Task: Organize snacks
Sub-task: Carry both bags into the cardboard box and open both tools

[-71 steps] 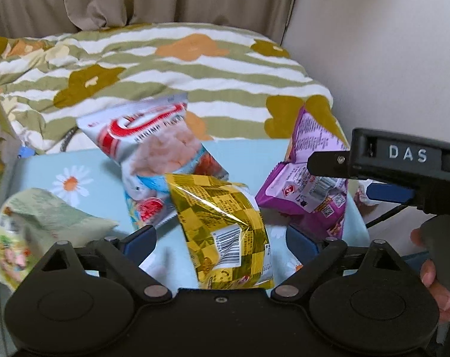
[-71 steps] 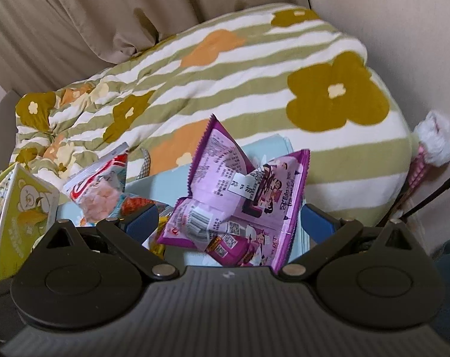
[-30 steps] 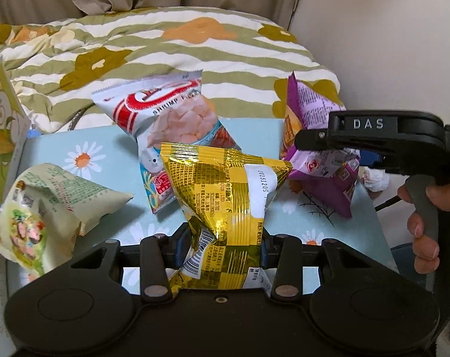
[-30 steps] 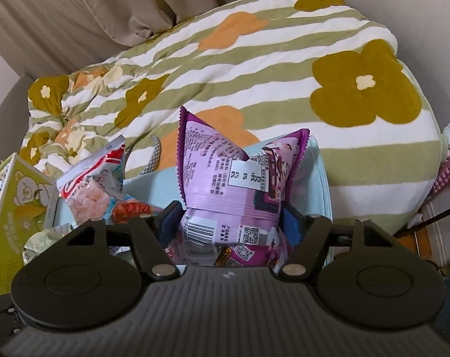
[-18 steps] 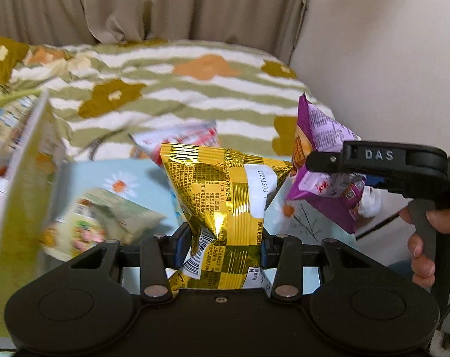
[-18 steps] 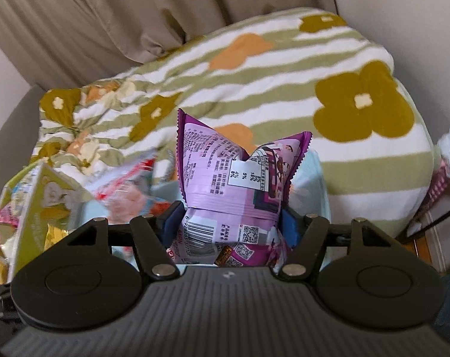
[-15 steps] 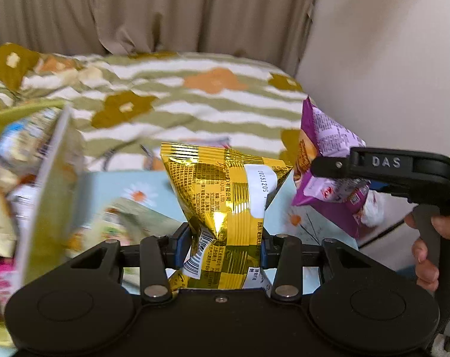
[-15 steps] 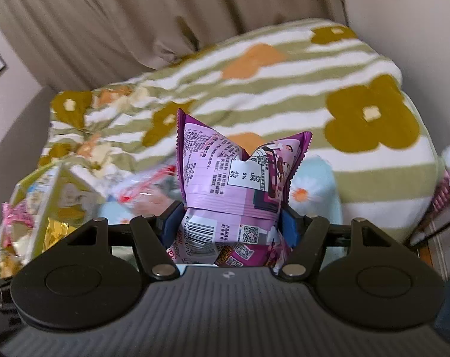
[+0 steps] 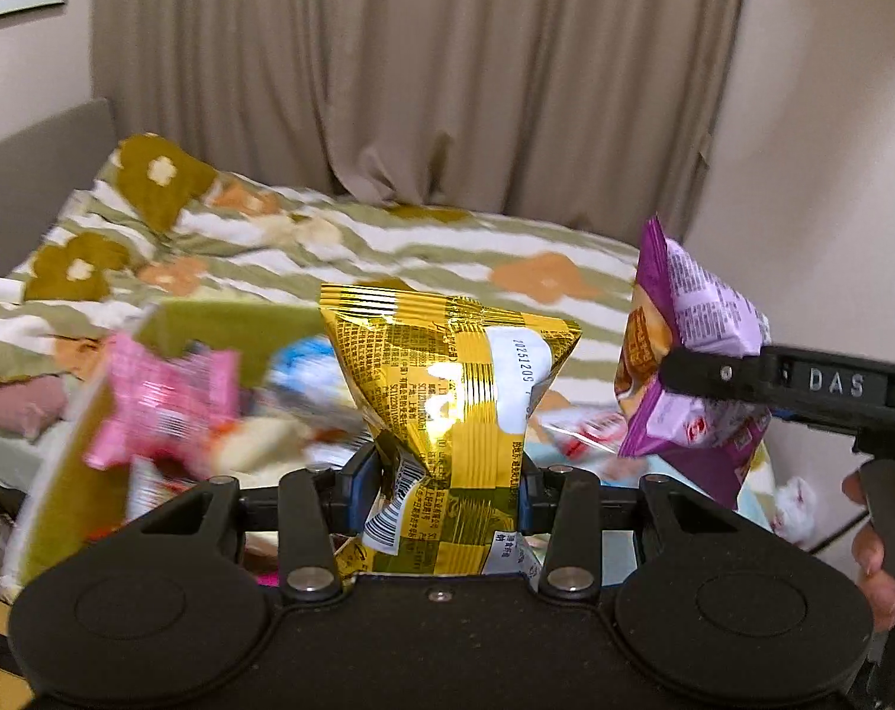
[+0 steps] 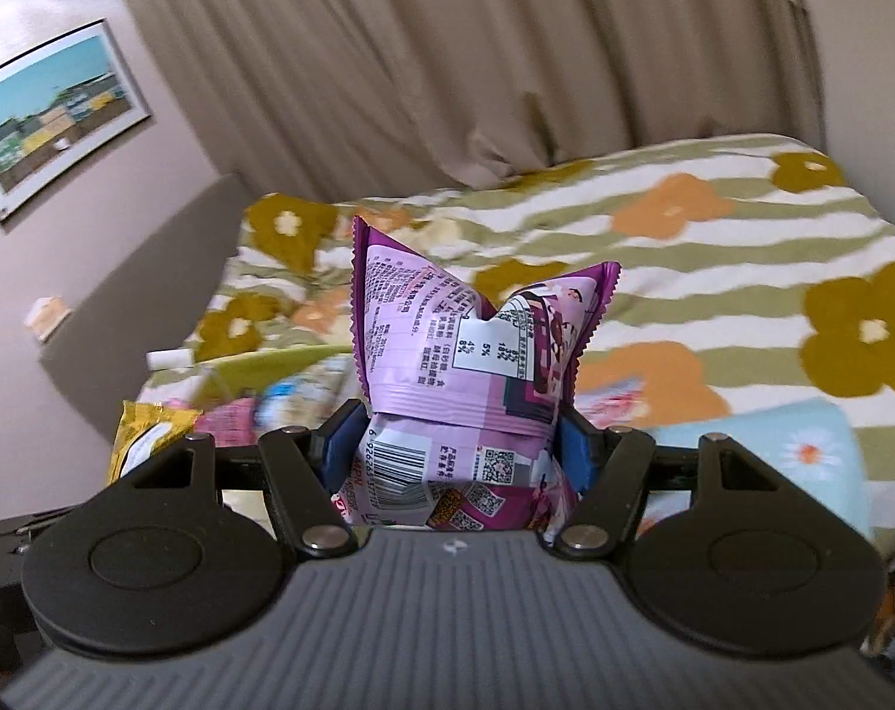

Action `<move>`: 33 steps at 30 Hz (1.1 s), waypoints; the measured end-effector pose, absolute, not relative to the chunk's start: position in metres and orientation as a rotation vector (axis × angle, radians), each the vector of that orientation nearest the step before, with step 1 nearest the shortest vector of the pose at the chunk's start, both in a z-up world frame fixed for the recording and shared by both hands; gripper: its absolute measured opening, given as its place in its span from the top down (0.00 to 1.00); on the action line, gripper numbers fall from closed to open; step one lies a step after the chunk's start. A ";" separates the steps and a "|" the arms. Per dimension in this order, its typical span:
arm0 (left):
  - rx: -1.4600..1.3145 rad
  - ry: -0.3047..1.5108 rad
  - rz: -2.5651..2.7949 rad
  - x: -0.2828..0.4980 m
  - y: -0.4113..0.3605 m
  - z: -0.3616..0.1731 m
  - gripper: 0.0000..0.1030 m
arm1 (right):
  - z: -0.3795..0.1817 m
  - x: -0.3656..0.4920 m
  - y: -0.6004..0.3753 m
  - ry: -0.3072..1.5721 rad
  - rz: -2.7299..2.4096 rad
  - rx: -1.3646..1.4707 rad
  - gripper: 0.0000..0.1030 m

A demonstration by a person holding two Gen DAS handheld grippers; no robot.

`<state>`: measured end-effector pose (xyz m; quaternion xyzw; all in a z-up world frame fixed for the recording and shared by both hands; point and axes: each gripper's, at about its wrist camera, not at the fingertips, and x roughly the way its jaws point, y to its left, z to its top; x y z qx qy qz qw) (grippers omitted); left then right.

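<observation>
My left gripper (image 9: 450, 488) is shut on a gold-yellow snack bag (image 9: 447, 378) and holds it upright in the air. My right gripper (image 10: 456, 444) is shut on a purple snack bag (image 10: 465, 355), also lifted; this bag shows at the right of the left wrist view (image 9: 690, 355). A green-sided box (image 9: 68, 473) at the left holds several snacks, among them a pink packet (image 9: 163, 402); it is blurred. The box also shows at the left of the right wrist view (image 10: 258, 373).
A light blue daisy-print table (image 10: 802, 449) lies below at the right, with a red-and-white snack bag (image 9: 583, 432) on it. A striped flowered blanket (image 10: 714, 260) covers the bed behind. Curtains (image 9: 418, 77) hang at the back, walls on both sides.
Both grippers closed on their bags, lifted them off the table and swung left toward the box. The views now tilt up to the curtains.
</observation>
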<state>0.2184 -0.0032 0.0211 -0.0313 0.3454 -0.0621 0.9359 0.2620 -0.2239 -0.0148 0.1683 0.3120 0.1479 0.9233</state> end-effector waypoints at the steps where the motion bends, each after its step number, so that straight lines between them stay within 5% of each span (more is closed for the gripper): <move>1: -0.067 0.698 -0.120 0.218 0.008 0.025 0.54 | -0.012 0.262 -0.212 0.637 0.314 0.342 0.21; 12: -0.071 0.683 -0.088 0.213 0.121 0.040 0.54 | 0.000 0.263 -0.086 0.629 0.359 0.328 0.21; 23: -0.036 0.808 -0.137 0.243 0.178 -0.004 0.52 | -0.014 0.260 -0.017 0.670 0.281 0.323 0.20; 24: -0.042 0.821 -0.141 0.245 0.181 -0.007 0.43 | -0.014 0.260 -0.014 0.675 0.272 0.317 0.20; 25: -0.050 0.833 -0.146 0.247 0.182 -0.010 0.20 | -0.014 0.261 -0.013 0.679 0.266 0.313 0.20; 27: -0.062 0.828 -0.153 0.246 0.184 -0.013 0.00 | -0.014 0.261 -0.011 0.684 0.253 0.303 0.20; 33: -0.061 0.828 -0.161 0.240 0.188 -0.013 0.00 | -0.014 0.264 -0.005 0.685 0.251 0.284 0.20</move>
